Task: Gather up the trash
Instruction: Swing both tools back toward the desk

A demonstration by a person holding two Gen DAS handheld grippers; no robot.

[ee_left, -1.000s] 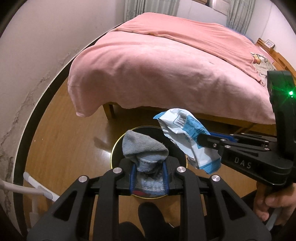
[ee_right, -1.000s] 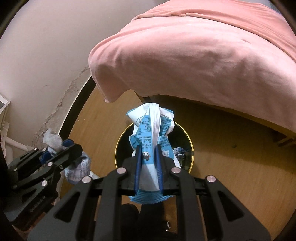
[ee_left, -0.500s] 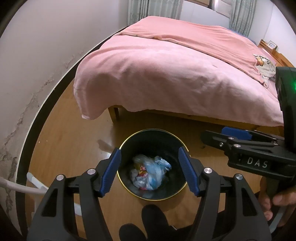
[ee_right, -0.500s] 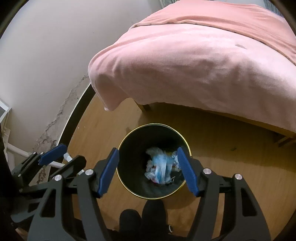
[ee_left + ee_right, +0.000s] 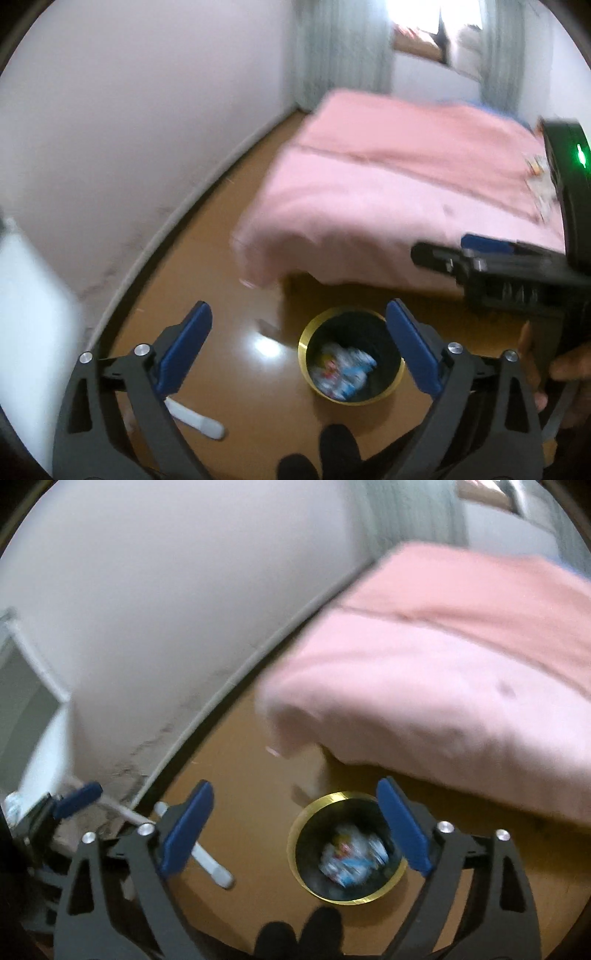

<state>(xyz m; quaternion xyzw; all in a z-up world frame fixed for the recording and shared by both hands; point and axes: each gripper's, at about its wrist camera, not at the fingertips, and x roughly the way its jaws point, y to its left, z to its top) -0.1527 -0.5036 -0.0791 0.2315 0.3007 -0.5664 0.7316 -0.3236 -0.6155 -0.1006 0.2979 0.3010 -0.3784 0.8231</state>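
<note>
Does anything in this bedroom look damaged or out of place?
The wall is stained and cracked just above its skirting, near the bed's corner. A white tube-like piece lies loose on the wooden floor. The trash sits inside the bin, nothing spilled.

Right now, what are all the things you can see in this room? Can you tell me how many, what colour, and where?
Trash bin: one, black with a gold rim, on the floor by the bed corner.
Trash: a crumpled pile, white, blue and a bit of red, inside the bin; too blurry to count.
Bed: one, under a pink blanket, right of the bin.
Floor: brown wood, shiny.
Wall: white, scuffed near the bottom, on the left.
Curtains: pale grey-green, at the far window.
White bar: one, lying on the floor at the left.
Left gripper: black with blue pads, jaws opening, nothing between them.
Right gripper: same colours, jaws opening, nothing between them.
Hand: one, holding the right gripper.
</note>
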